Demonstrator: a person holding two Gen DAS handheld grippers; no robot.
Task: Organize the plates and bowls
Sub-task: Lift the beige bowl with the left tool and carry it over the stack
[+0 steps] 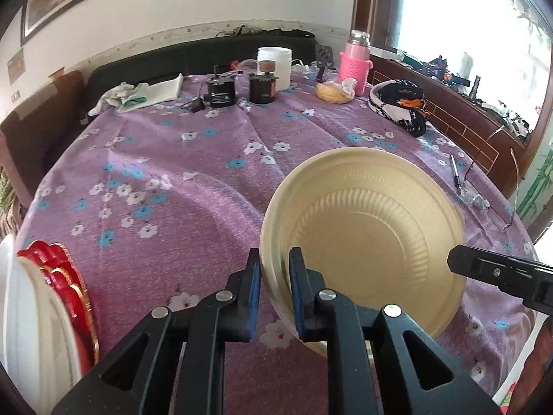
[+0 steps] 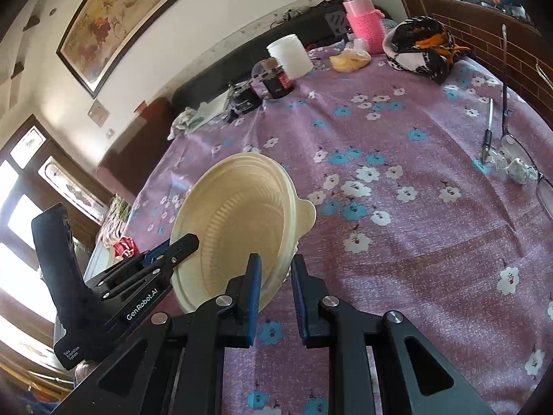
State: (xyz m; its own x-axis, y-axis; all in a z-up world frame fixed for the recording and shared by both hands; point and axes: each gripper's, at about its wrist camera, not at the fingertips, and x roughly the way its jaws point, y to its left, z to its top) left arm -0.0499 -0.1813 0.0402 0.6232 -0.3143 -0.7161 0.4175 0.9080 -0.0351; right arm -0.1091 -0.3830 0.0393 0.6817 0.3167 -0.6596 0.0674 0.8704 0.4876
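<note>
Far left edge: we see a white plate stack [image 1: 31, 325] standing on edge, with a red gold-rimmed plate [image 1: 65, 276] just behind it.
Left tongs [image 1: 274, 290]: ours are clamped on the near rim of the cream disposable bowl [image 1: 366, 238], one blue pad inside the wall and one outside.
Bowl position: we hold it tipped on its side above the counter [image 1: 172, 180], its ribbed inside facing the left camera; whether its lower edge touches the cloth we cannot tell.
Right tongs [image 2: 274, 290]: ours are apart, straddling the bowl's opposite rim without pinching it; the rim sits in the gap against the left pad.
Handling: we judge the bowl very light, thin and springy, likely to flex or crack under a hard squeeze, and slick on its smooth outer wall.
Where to hold: we would take the rolled rim, or the small tab [image 2: 306, 211] on its edge, since those look stiffest.
Surface: we work over a purple flowered cloth, wrinkled and soft, so a set-down bowl may rock.
Far side: black jars [image 1: 221, 95], a white tub [image 1: 274, 65] and a pink bottle [image 1: 356, 58] stand well apart from us.
Right side: a pen [image 2: 487, 131] and spectacles [image 2: 525, 159] lie near the edge.
Room: a framed painting [image 2: 128, 17] hangs on the pale wall; bright windows flank the counter.
</note>
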